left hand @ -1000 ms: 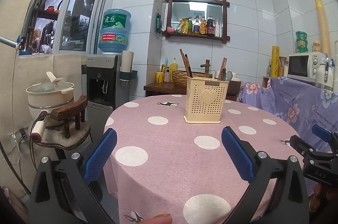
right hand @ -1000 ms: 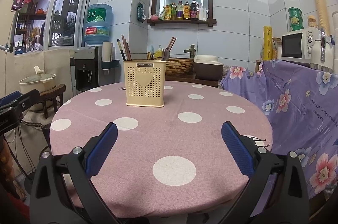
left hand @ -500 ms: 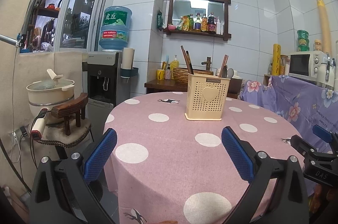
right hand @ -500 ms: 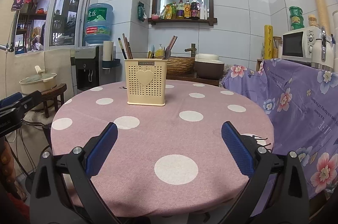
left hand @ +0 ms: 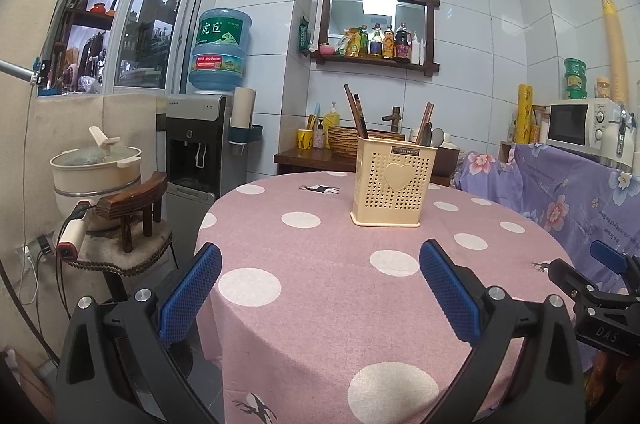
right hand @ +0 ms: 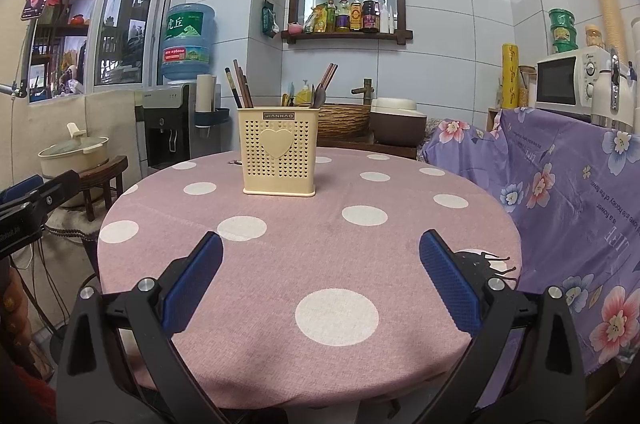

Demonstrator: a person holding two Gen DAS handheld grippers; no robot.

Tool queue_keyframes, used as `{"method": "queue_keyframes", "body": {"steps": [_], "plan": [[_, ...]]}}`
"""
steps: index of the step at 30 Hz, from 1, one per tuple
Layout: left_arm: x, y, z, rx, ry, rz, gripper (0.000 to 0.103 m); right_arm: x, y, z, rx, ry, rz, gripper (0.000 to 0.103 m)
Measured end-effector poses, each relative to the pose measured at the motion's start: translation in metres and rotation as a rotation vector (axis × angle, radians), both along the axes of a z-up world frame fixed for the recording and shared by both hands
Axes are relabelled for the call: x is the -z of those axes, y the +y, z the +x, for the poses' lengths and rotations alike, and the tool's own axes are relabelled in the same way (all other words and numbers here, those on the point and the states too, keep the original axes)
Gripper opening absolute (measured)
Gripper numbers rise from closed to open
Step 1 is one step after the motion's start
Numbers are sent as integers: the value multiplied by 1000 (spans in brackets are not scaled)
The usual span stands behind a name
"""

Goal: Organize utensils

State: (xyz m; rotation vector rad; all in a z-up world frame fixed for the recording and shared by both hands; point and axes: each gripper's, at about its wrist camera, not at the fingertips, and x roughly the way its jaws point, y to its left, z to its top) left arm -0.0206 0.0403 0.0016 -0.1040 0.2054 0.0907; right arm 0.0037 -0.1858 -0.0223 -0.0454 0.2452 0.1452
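Observation:
A cream perforated utensil holder (left hand: pixel 392 182) with a heart on its front stands upright on the far half of the round pink polka-dot table (left hand: pixel 328 288). It also shows in the right wrist view (right hand: pixel 279 156). Dark chopsticks (left hand: pixel 356 110) lean out of its left side; more chopsticks and spoons (left hand: pixel 430 132) stand in its right side. My left gripper (left hand: pixel 320 284) is open and empty over the table's near left edge. My right gripper (right hand: pixel 320 272) is open and empty over the near edge of the table (right hand: pixel 360 264), well short of the holder.
A stool with a pot (left hand: pixel 96 168) and a water dispenser (left hand: pixel 204 144) stand left of the table. A purple floral cloth (right hand: pixel 568 192) covers furniture on the right, with a microwave (right hand: pixel 568 84) on it. A counter with a basket (right hand: pixel 344 118) is behind.
Both grippers have drawn back and risen slightly, so the holder sits a little lower and farther in each view. Both jaws have stayed open.

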Motion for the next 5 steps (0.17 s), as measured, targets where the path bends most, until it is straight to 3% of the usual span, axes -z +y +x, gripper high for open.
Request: {"method": "queue_keyframes", "body": {"steps": [5], "plan": [[0, 0, -1, -11, 1, 1, 98, 1, 0, 0, -2, 4, 1, 97]]}}
